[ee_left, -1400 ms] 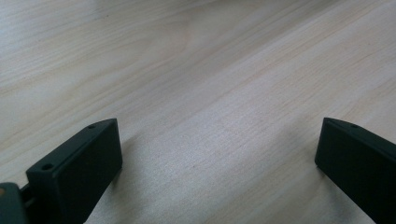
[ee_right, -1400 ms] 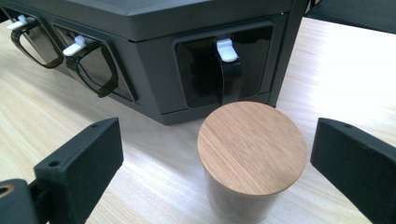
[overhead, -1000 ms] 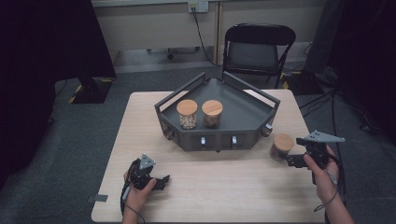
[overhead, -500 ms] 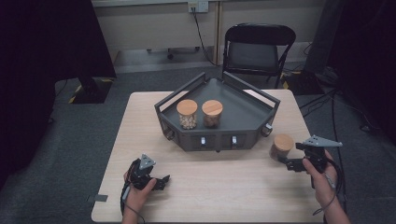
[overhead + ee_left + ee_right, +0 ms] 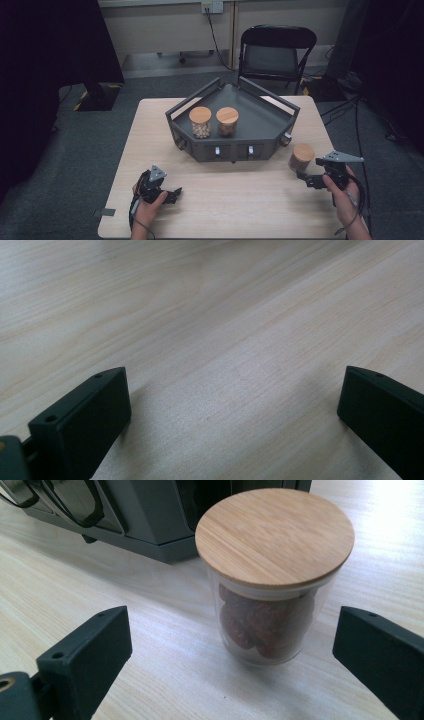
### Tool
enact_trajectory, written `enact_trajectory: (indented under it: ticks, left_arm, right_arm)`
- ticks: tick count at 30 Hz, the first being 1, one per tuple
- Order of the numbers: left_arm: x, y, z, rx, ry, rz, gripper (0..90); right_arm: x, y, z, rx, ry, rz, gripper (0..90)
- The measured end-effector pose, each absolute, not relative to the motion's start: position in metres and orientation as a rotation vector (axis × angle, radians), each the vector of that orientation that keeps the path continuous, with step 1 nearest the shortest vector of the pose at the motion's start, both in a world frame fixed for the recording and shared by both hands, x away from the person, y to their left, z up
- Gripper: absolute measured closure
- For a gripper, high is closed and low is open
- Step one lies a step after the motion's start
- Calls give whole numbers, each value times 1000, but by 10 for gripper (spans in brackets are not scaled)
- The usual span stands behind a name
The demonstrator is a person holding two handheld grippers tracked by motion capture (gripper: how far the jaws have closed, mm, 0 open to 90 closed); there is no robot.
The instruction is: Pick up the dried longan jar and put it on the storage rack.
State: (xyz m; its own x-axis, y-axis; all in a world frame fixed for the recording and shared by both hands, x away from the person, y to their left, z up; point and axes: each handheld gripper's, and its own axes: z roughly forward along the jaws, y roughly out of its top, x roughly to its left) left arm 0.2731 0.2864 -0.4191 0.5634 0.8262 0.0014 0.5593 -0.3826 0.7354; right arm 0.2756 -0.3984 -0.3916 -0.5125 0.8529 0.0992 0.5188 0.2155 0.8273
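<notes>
- Right tool (image 5: 306, 178) has its jaws wide and empty; I read the jar (image 5: 274, 575) as dead ahead between them, upright on the bench (image 5: 240, 200), just off the tray (image 5: 235, 150) corner.
- Right hand is clearly nearer; left tool (image 5: 172, 194), also wide and empty, sits low over bare bench, well apart.
- Jar contents: dark reddish lumps, can't identify them. Contact not yet made.

Tan-lidded jar (image 5: 274, 575) — dark red contents, dark grey tray (image 5: 260, 125), pale wood table (image 5: 240, 200)
</notes>
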Motion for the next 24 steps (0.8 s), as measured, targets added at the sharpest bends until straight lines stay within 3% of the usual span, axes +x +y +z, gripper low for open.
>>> enact_trajectory:
  ticks: [24]
  left_arm:
    - [273,286,-419,2093,1105,486,2]
  right_arm:
    - [275,-396,-408,1311,2151,1145,18]
